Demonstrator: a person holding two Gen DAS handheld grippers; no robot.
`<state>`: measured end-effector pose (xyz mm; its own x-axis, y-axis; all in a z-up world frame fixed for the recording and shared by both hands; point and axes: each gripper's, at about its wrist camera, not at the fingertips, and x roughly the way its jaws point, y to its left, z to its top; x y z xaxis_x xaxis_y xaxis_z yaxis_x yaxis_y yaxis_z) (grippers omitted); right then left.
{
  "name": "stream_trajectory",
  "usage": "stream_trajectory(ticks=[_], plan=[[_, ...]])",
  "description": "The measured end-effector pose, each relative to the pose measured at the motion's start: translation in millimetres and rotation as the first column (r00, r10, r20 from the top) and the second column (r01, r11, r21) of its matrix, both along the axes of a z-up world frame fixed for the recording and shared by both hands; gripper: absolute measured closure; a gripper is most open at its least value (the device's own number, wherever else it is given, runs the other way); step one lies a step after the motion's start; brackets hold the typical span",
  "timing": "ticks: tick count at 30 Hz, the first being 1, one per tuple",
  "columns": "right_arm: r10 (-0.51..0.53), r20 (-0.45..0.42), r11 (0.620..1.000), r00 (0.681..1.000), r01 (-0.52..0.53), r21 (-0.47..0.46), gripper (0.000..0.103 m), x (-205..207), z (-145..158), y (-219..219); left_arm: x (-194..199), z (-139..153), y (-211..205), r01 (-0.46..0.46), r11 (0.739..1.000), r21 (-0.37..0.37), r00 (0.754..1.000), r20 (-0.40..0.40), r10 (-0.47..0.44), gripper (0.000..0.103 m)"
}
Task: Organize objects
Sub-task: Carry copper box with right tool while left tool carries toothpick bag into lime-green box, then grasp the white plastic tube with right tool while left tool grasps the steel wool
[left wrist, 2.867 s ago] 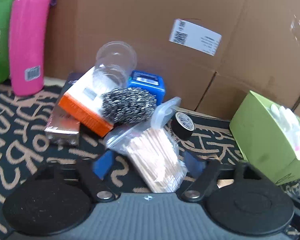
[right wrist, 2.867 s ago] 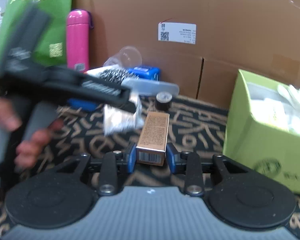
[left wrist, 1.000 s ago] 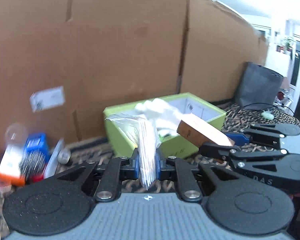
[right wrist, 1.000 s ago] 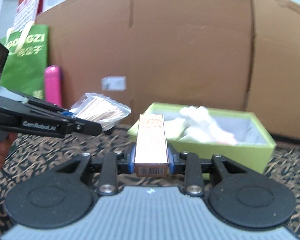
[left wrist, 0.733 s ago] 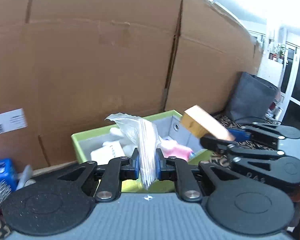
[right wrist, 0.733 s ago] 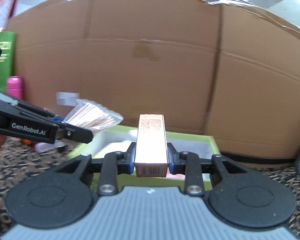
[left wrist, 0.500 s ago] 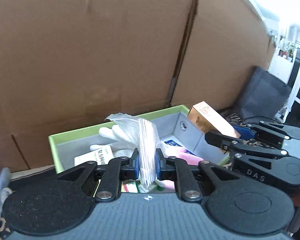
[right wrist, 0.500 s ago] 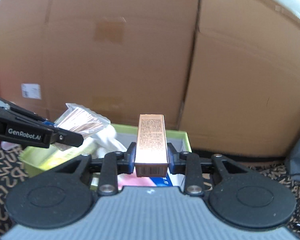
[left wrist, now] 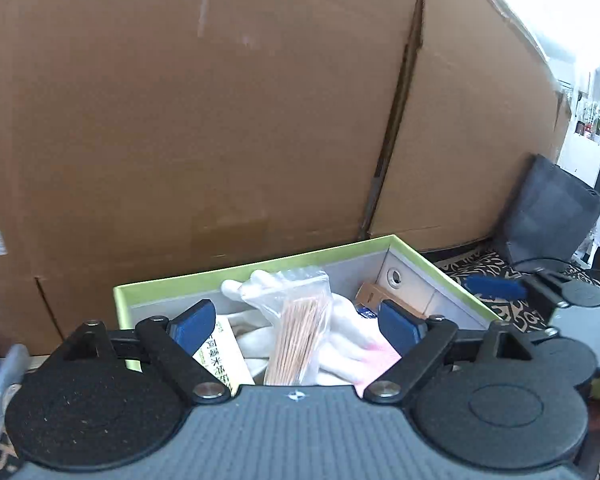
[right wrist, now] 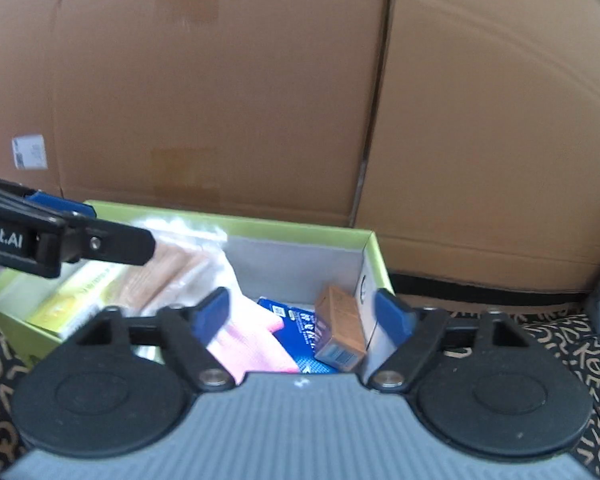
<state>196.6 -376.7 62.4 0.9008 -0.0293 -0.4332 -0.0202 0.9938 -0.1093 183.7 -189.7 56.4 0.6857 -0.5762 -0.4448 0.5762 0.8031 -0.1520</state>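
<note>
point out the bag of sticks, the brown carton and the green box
bag of sticks (left wrist: 296,336), left wrist view, on the bundle of sticks inside the clear bag
brown carton (right wrist: 340,326), right wrist view, on its long side face
green box (left wrist: 256,266), left wrist view, on its far rim

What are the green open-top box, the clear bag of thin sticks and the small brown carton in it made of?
Green open-top box: looks like matte paperboard, with folded walls and a grey lining.
Clear bag of thin sticks: glossy thin plastic film; sticks probably wood or bamboo.
Small brown carton: printed card with a slight sheen and a barcode end.
</note>
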Motion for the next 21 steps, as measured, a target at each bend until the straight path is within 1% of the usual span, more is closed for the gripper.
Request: stream_trajectory(ticks=[2, 3, 5, 6, 8, 10, 12, 14, 18, 21], plan=[[-0.001, 0.035, 1.000, 0.999, 0.001, 0.012, 0.002, -16, 6, 3, -10, 5, 7, -0.021, 1.000, -0.002, 1.000, -0.018, 0.021, 0.011], [0.000, 0.052, 1.000, 0.999, -0.001, 0.019, 0.000, -25, 10, 6, -15, 7, 12, -0.027, 1.000, -0.003, 0.999, -0.025, 0.027, 0.011], [0.009, 0.090, 0.999, 0.996, -0.012, 0.032, 0.000, -43, 16, 12, -29, 10, 20, -0.043, 0.999, 0.010, 0.998, -0.037, 0.043, 0.010], [0.016, 0.097, 0.999, 0.995, -0.020, 0.032, 0.000, -51, 18, 18, -35, 11, 28, -0.059, 0.998, 0.011, 0.997, -0.044, 0.059, 0.007], [0.030, 0.109, 0.999, 0.994, -0.032, 0.019, 0.000, -65, 21, 31, -49, 14, 39, -0.098, 0.995, 0.029, 0.994, -0.053, 0.100, 0.006], [0.054, 0.117, 0.998, 0.992, -0.056, 0.017, 0.000, -78, 20, 44, -64, 14, 51, -0.133, 0.990, 0.046, 0.990, -0.035, 0.135, 0.006], [0.079, 0.118, 0.996, 0.990, -0.084, 0.038, 0.000, -90, 18, 55, -75, 11, 64, -0.181, 0.982, 0.060, 0.983, -0.027, 0.183, 0.006], [0.100, 0.104, 0.992, 0.990, -0.107, 0.066, 0.000, -98, 14, 64, -83, 5, 77, -0.233, 0.970, 0.068, 0.971, -0.036, 0.236, 0.006], [0.146, 0.057, 0.983, 0.988, -0.151, 0.100, 0.000, -103, 0, 90, -97, -2, 110, -0.304, 0.948, 0.098, 0.951, -0.027, 0.308, 0.006], [0.187, 0.036, 0.974, 0.982, -0.190, 0.122, 0.000, -107, -6, 110, -100, -9, 133, -0.353, 0.929, 0.108, 0.932, -0.040, 0.359, 0.006]])
